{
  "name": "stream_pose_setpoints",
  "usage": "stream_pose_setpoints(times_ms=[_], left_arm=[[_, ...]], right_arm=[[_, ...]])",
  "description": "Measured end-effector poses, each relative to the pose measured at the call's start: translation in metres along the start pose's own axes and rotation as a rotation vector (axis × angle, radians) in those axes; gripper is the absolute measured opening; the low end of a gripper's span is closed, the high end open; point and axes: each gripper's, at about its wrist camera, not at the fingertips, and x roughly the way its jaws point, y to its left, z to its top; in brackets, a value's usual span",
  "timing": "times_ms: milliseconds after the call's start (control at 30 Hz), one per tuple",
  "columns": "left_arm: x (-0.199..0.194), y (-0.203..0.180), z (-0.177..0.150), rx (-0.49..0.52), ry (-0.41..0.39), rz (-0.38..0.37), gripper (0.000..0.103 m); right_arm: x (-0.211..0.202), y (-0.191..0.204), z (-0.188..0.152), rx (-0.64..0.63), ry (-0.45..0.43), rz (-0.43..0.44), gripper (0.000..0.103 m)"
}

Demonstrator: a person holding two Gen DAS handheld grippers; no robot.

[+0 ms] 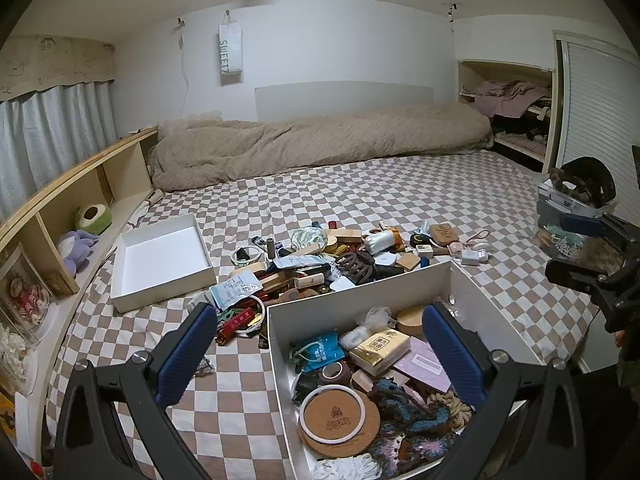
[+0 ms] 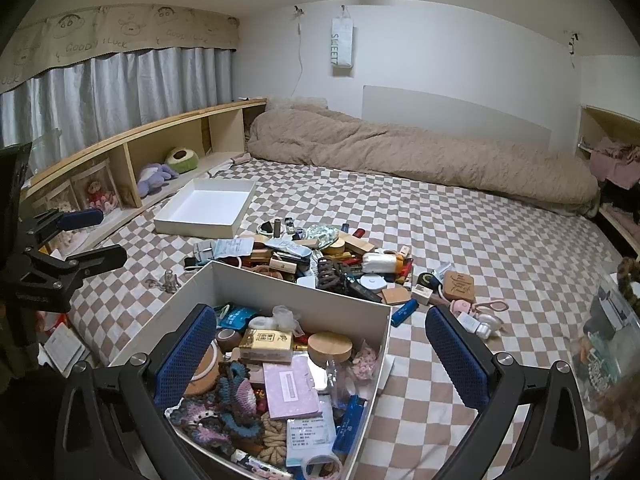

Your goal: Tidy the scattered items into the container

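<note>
A white box [image 1: 360, 294] [image 2: 296, 286] sits on the checkered bed, holding coasters, crochet pieces, a tissue pack and other small items. A pile of scattered items [image 1: 328, 256] [image 2: 328, 256] lies just beyond its far wall. My left gripper [image 1: 320, 354] is open and empty, hovering above the box's left wall. My right gripper [image 2: 322, 356] is open and empty, hovering above the box's right part. Each gripper also shows from the side in the other view: the right one [image 1: 588, 248] and the left one [image 2: 92, 236].
The box's white lid [image 1: 160, 260] [image 2: 208, 208] lies upturned at the left. A wooden shelf [image 1: 80, 196] with plush toys runs along the left. A beige duvet [image 1: 320, 140] lies at the bed's far end. A clear bin [image 1: 568, 216] of items stands at right.
</note>
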Motion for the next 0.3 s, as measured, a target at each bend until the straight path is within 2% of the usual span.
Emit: stream_pose_setpoints(times_ms=[300], left_arm=[[-0.0004, 0.0032, -0.0005, -0.007, -0.012, 0.002, 0.103]], right_arm=[[0.0020, 0.0006, -0.0009, -0.001, 0.010, -0.004, 0.103]])
